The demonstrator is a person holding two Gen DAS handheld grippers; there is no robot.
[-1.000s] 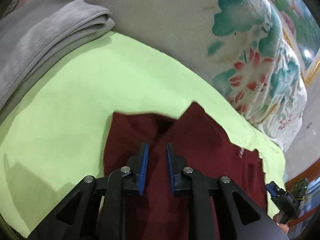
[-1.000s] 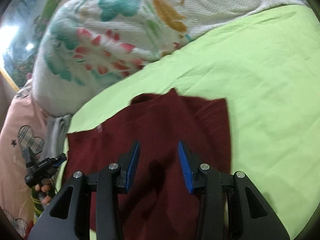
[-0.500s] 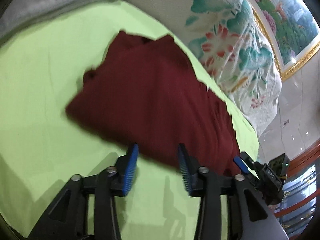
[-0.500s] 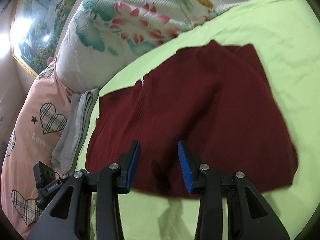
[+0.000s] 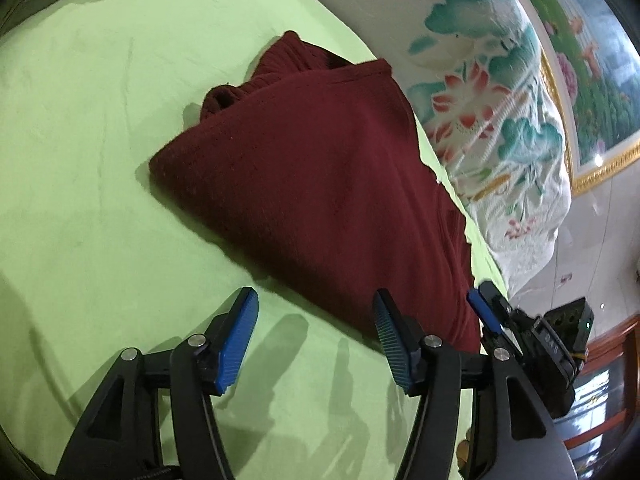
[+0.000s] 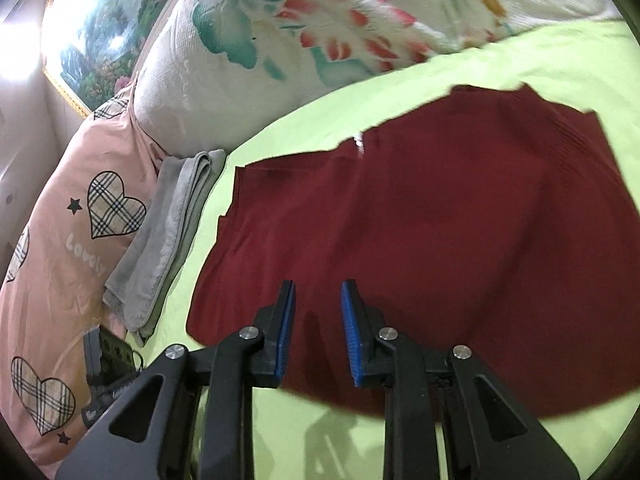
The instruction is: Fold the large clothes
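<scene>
A bed with a lime-green sheet [image 5: 100,128] backs onto a floral quilt [image 6: 320,20]. The dark red garment [image 5: 320,184] lies folded on it. The left gripper [image 5: 316,336], its fingers just spread, and the right gripper [image 6: 318,332], fingers narrowing on nothing, hover at its near edge, likely seeking a new hold.

Green-sheeted bed [image 5: 100,208] carries folded maroon garment [image 5: 320,184], grey folded towel [image 6: 168,240], floral quilt [image 6: 320,28], pink pillow [image 6: 68,240]

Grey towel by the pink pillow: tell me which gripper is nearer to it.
Left. The left gripper sits just below the grey towel's near end, beside the pink pillow. The right gripper hovers over the red sweater, farther away.
</scene>
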